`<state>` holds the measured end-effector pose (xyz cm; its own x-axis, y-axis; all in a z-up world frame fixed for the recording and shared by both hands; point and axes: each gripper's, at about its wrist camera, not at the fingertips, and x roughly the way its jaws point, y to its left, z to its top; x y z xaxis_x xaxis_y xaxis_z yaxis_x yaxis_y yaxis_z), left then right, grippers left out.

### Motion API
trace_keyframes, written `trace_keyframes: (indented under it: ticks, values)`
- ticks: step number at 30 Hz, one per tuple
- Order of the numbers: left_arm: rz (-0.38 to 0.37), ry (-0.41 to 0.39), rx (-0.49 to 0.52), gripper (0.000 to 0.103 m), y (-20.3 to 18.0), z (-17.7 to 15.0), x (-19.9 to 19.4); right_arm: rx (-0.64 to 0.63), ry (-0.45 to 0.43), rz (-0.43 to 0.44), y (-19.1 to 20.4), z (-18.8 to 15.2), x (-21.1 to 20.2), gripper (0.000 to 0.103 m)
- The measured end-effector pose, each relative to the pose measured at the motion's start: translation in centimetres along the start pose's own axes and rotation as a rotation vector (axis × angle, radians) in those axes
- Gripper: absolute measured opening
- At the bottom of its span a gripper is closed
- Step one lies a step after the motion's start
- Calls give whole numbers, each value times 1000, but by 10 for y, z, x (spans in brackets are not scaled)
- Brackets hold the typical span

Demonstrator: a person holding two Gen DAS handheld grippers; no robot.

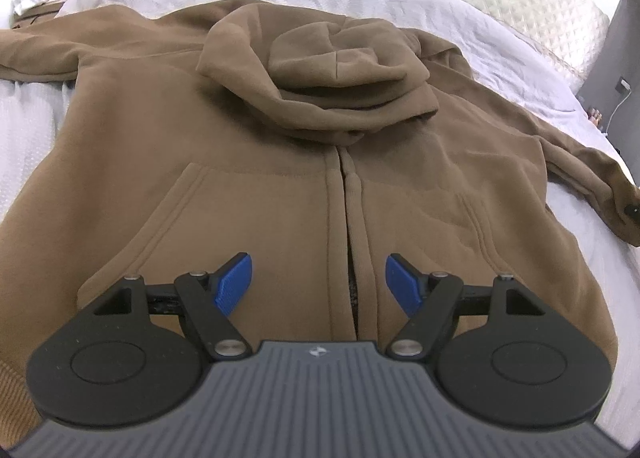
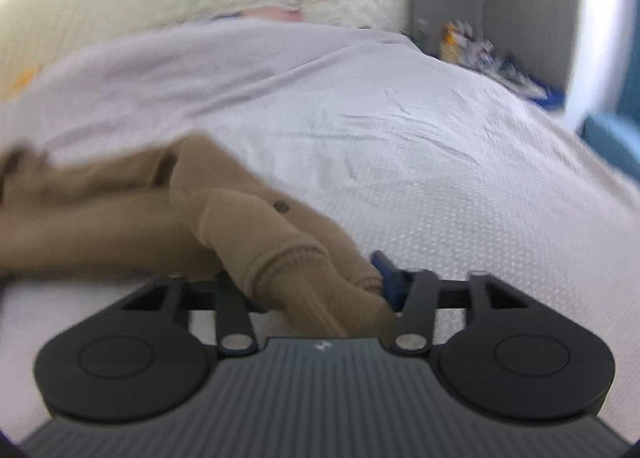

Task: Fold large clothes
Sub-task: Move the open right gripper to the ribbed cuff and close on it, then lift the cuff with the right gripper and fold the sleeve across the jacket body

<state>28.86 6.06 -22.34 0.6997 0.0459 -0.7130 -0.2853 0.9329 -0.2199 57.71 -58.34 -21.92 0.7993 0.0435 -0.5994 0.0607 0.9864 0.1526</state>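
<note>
Left tool (image 1: 319, 283) apart over hoodie (image 1: 240, 162) zip, right tool (image 2: 320, 282) clamped on sleeve cuff (image 2: 316, 282), bare sheet (image 2: 420, 146) beyond.

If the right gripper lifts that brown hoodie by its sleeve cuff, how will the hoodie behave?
Likely floppy: the hoodie lies limp on the bed sheet, so the sleeve should rise first. Its thick fleece looks fairly heavy, so the body may drag. The ribbed sleeve cuff between the right gripper fingers probably grips well.
</note>
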Motion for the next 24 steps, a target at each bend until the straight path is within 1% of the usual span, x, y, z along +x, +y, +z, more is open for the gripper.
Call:
trace_keyframes:
  ticks: [1, 2, 4, 5, 7, 9, 11, 14, 16, 17, 18, 19, 21, 24]
  values:
    - [1, -3, 5, 78, -1, 0, 0, 80, 2, 18, -9, 6, -2, 42]
    - [7, -9, 17, 78, -2, 0, 1, 140, 3, 39, -17, 15, -5, 41]
    - [24, -18, 38, 78, -6, -1, 2, 199, -8, 28, -27, 34, -13, 34]
    - [24, -17, 42, 78, -7, -1, 2, 228, 1, 18, -33, 46, -18, 33]
    - [22, -10, 47, 78, -9, 0, 4, 280, 58, -8, -46, 69, -22, 31]
    - [18, -8, 54, 78, -10, 0, 5, 313, 96, -26, -56, 90, -26, 31]
    - [14, 1, 54, 78, -10, 0, 5, 347, 114, -27, -58, 107, -31, 31]
    - [1, 15, 49, 78, -8, 3, 6, 342, 119, -54, -41, 130, -41, 31]
    - [-31, 32, 82, 78, -8, 4, 6, 337, 112, -70, -24, 143, -49, 31]
    - [-53, 62, 110, 78, -8, 3, 10, 327, 111, -77, -12, 149, -57, 30]
    - [-49, 94, 112, 78, -6, 2, 14, 321, 111, -80, -1, 156, -64, 30]
    - [-51, 105, 96, 78, -3, 1, 15, 318, 112, -80, 9, 161, -72, 31]
    - [-79, 111, 84, 78, 2, 0, 12, 302, 116, -81, 35, 173, -92, 31]
    - [-99, 112, 82, 78, 8, 0, 7, 264, 106, -73, 74, 188, -127, 31]
